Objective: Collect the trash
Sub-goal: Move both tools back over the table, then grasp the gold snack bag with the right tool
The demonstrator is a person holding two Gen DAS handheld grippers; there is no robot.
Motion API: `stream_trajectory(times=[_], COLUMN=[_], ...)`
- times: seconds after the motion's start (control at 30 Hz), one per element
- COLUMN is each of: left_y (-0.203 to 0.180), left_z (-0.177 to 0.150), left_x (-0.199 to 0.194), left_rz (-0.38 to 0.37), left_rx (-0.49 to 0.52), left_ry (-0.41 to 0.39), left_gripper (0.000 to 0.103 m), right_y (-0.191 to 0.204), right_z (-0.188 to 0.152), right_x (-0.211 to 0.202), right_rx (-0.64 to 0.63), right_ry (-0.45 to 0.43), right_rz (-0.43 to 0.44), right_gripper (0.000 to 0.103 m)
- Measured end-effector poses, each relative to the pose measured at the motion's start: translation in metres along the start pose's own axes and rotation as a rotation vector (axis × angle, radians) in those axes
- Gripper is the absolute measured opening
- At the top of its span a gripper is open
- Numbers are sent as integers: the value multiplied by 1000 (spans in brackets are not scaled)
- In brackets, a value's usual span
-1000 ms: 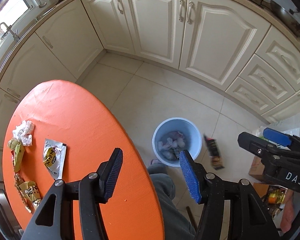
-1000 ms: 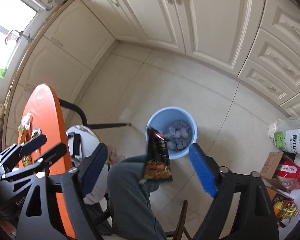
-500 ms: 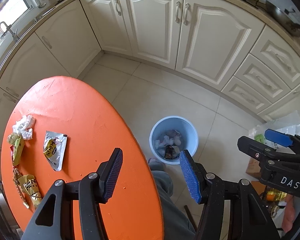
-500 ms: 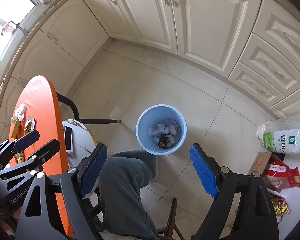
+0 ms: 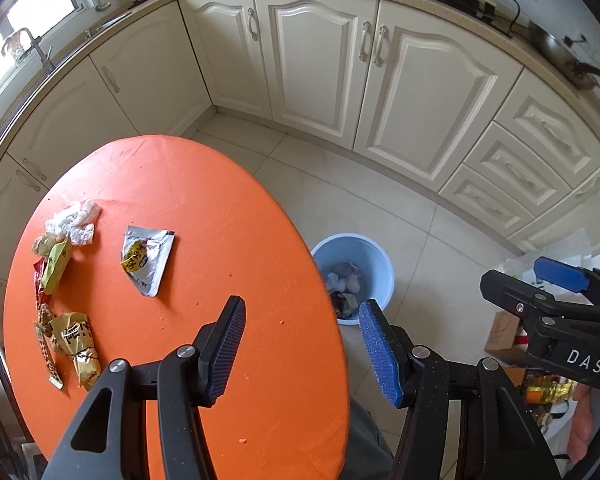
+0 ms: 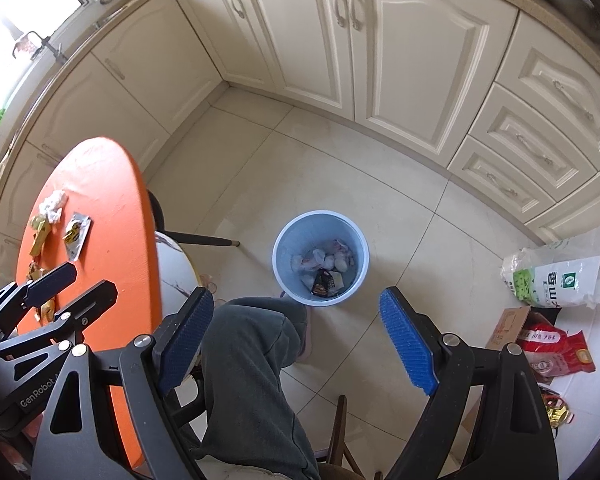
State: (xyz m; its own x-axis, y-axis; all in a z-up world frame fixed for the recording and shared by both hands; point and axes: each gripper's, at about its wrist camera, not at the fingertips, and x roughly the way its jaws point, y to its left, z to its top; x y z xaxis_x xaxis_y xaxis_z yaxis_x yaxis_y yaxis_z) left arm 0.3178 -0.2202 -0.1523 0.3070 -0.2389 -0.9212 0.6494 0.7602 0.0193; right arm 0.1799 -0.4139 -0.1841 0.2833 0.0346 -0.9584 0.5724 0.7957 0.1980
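Left gripper [image 5: 302,346] spread, nothing between the jaws, over the near edge of the orange desk [image 5: 204,208]. Wrappers [image 5: 146,258] and a crumpled tissue [image 5: 74,222] lie on the desk ahead-left of it. Right gripper [image 6: 296,338] wide apart and empty, the blue bin [image 6: 320,258] with trash on the floor just ahead of it
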Motion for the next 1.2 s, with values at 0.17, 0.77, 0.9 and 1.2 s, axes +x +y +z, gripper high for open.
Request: stream_trajectory(times=[0.17,0.77,0.9,1.2], left_y=[26,184,217,287], left_z=[-27,-118,-136,-168], left_x=[-24,-98,-110,-114], left_rz=[1,67,89,110], left_rx=[-43,-336,-405,-556], left_ry=[-22,-51,-48,-30], left_gripper=[55,56,56,56], right_y=[31,200,250,343], right_z=[-10,-43,-51,-65], right_x=[-10,-10,5,36], right_rx=[-54,-324,-404,-558], right_ry=[-14,5,42,115], right_rz=[2,71,92,118], right_gripper=[89,91,91,91])
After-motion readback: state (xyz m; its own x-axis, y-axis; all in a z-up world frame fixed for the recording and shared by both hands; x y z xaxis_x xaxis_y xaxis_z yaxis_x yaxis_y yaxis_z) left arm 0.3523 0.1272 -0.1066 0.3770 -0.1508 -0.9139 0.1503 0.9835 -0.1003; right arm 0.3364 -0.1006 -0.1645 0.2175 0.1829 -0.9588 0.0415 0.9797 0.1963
